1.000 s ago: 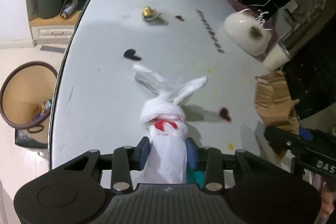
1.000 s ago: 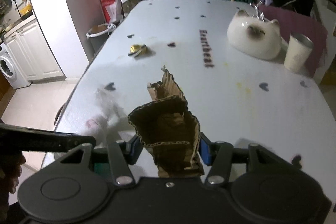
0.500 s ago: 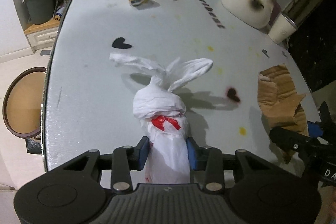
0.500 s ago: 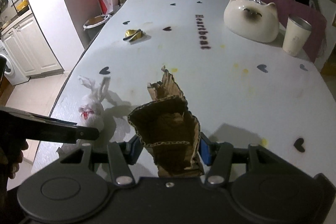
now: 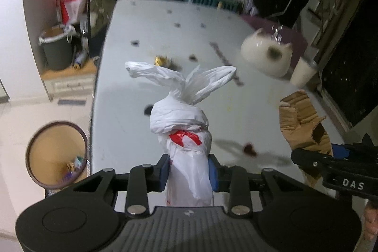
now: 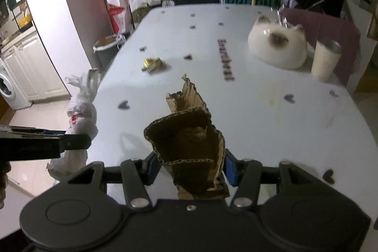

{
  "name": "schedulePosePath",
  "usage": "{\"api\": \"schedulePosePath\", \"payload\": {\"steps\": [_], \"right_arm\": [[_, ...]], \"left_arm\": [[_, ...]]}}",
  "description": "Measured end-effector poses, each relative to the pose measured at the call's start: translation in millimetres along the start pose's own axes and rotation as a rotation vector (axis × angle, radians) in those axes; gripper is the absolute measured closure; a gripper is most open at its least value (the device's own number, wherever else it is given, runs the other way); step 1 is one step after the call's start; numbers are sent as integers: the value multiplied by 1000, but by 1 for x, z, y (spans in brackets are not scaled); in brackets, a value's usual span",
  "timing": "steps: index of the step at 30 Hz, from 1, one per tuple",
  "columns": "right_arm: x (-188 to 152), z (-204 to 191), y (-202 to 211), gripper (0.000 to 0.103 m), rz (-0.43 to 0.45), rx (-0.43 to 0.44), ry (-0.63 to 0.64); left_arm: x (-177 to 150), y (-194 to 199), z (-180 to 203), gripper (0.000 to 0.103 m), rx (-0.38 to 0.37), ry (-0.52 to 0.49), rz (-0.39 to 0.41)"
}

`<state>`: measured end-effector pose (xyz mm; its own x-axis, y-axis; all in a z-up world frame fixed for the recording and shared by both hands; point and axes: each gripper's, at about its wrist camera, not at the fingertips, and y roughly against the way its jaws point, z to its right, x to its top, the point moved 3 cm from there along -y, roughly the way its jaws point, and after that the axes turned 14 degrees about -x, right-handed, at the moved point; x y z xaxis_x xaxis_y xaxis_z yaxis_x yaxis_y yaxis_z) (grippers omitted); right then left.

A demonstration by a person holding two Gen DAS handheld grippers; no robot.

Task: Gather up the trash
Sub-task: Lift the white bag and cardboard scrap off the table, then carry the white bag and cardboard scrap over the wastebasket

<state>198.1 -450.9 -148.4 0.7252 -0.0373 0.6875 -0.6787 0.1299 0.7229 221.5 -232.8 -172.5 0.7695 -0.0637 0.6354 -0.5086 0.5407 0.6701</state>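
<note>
Your left gripper (image 5: pixel 189 171) has the knotted white plastic bag (image 5: pixel 182 124) pinched between its blue pads, and its jaws are closing tighter on it. The bag stands up out of the jaws, clear of the white table (image 5: pixel 165 39), its two tied ears fanning out above the red-printed neck. Its lower part hangs down behind the fingers.

Your right gripper (image 6: pixel 189 169) is clamped on the torn piece of brown cardboard (image 6: pixel 189 134); the crumpled sheet fills the gap between the pads and rises above them, also off the tabletop.

In the left wrist view the round brown bin (image 5: pixel 56 155) sits on the floor, down to the left of the table edge, with a few scraps in its bottom. A small gold wrapper (image 6: pixel 151 63) lies on the table, well ahead of both grippers. Farther right stand the cat-faced white dish (image 6: pixel 278 46) and a pale cup (image 6: pixel 324 60), just beside each other.
</note>
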Motion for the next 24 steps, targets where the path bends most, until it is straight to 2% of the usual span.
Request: {"api": "schedulePosePath", "payload": {"steps": [6,12,17,24], "right_arm": [[21,-18,23,48,55,16,-13],[38,-52,38,48,90,28,-13],[46,-90,39,48,97,13,-27],[54,-160,32,48,75,10,-9]], "left_arm": [[10,37,-1,68,4,1,70],[19,68,-21,68,21,7,119],[24,89,-56,68,27,11,141],[32,113,-124,68,25,40,135]]}}
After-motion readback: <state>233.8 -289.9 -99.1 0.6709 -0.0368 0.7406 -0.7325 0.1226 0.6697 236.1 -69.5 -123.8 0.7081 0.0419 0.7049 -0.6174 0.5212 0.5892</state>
